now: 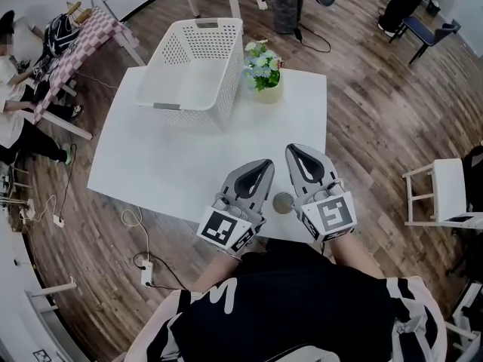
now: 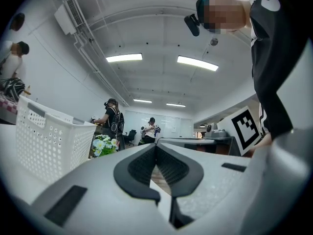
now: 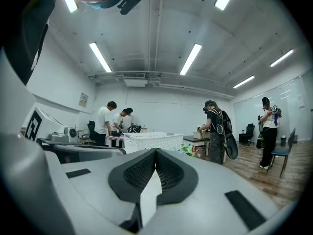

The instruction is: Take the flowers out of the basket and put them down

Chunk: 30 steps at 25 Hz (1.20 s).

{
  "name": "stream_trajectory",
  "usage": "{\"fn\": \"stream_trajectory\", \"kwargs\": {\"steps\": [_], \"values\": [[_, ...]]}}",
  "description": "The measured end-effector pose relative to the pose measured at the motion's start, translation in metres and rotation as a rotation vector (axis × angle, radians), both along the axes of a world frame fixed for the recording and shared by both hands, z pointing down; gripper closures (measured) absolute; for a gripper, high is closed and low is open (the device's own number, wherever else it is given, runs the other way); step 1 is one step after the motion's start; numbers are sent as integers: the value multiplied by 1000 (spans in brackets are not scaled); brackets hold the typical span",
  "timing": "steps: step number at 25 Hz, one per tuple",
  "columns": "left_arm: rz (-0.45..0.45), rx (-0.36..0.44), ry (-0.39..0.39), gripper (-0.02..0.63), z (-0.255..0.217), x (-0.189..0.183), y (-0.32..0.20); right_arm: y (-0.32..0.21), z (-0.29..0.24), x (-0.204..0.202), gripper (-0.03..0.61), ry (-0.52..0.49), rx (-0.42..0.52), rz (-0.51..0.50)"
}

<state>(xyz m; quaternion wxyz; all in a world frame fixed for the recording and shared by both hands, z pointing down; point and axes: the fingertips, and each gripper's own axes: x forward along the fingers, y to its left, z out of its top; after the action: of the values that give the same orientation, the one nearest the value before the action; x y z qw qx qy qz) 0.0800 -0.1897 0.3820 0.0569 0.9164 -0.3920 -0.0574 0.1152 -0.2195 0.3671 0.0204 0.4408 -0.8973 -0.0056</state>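
Observation:
A pot of white and blue flowers (image 1: 262, 66) stands on the white table (image 1: 173, 164), just right of the white perforated basket (image 1: 195, 70) and outside it. The basket looks empty from above. Both grippers lie side by side at the table's near edge, far from the flowers. The left gripper (image 1: 266, 162) is shut with nothing in it, and so is the right gripper (image 1: 290, 148). In the left gripper view the jaw tips (image 2: 156, 145) meet, with the basket (image 2: 46, 141) and flowers (image 2: 103, 144) ahead on the left. The right gripper view shows its closed tips (image 3: 156, 151), the basket (image 3: 151, 141) and the flowers (image 3: 190, 150).
A small round grey object (image 1: 282, 202) lies between the two grippers. A white chair (image 1: 445, 194) stands to the right of the table and a pink checked table (image 1: 79, 40) to the far left. People stand at the room's edges. A cable and power strip (image 1: 147, 270) lie on the floor.

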Motion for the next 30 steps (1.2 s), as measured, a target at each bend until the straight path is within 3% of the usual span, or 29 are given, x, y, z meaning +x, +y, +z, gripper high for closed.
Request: {"fn": "stream_trajectory", "kwargs": {"steps": [30], "values": [[66, -1, 1, 609, -5, -83, 210, 217, -9, -85, 560, -9, 12, 66]]}}
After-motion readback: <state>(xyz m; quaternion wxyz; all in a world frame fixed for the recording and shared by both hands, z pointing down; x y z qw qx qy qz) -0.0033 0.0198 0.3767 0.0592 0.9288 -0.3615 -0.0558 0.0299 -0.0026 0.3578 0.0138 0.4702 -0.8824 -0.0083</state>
